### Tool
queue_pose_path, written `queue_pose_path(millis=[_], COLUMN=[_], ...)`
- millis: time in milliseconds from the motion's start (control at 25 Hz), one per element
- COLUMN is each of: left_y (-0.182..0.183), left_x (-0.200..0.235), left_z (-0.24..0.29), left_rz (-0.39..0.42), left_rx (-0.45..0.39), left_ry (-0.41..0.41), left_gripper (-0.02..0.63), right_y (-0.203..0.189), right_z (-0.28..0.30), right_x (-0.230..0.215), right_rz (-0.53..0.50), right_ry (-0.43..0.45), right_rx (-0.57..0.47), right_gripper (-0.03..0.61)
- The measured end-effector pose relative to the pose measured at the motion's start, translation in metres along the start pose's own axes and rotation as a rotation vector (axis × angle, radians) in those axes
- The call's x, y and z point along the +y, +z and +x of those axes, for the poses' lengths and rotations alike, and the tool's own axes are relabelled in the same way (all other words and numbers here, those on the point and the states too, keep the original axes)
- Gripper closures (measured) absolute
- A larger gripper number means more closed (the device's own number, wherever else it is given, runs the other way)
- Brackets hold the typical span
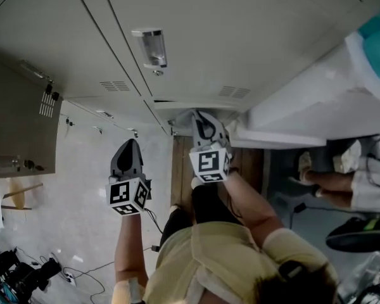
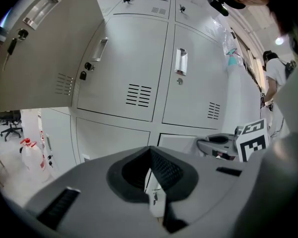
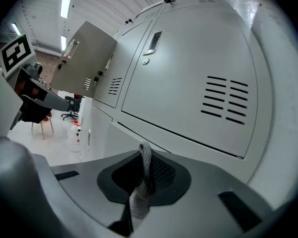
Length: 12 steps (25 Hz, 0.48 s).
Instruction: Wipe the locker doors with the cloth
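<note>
Grey locker doors (image 2: 134,68) fill the wall ahead; each has a recessed handle (image 2: 181,61) and vent slots. The door (image 3: 198,83) nearest my right gripper is closed. My right gripper (image 3: 145,150) is shut on a strip of grey knitted cloth (image 3: 141,192) that pokes up between its jaws, close to the lower lockers. In the head view that right gripper (image 1: 202,116) reaches toward the locker front. My left gripper (image 1: 132,143) hangs lower and to the left, a little back from the lockers. The left gripper (image 2: 150,155) has its jaw tips together with nothing between them.
One locker door (image 2: 39,48) at the left swings open into the room. A teal spray bottle (image 2: 232,58) sits on top at the right. Another person (image 1: 342,176) stands at the right. A black chair (image 2: 10,120), a red-capped bottle (image 2: 27,152) and floor cables (image 1: 69,271) lie to the left.
</note>
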<state>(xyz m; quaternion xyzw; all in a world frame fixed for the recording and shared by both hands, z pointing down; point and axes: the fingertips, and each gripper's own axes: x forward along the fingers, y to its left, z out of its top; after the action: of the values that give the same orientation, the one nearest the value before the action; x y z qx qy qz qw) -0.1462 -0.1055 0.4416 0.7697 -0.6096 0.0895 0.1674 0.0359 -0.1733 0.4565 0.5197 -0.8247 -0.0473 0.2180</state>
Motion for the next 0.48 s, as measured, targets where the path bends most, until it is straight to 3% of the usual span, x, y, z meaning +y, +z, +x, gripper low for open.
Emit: queue_pose_path(millis=[480], left_y=[0.001], left_x=[-0.041], left_z=[0.028], left_rz=[0.033], left_rx=[0.020], left_ry=[-0.107], left_gripper=[0.627], right_y=[-0.032], right_z=[-0.018], right_x=[-0.051], right_rz=[0.051], right_ry=[-0.137], right_rx=[0.022], right_gripper=[0.560])
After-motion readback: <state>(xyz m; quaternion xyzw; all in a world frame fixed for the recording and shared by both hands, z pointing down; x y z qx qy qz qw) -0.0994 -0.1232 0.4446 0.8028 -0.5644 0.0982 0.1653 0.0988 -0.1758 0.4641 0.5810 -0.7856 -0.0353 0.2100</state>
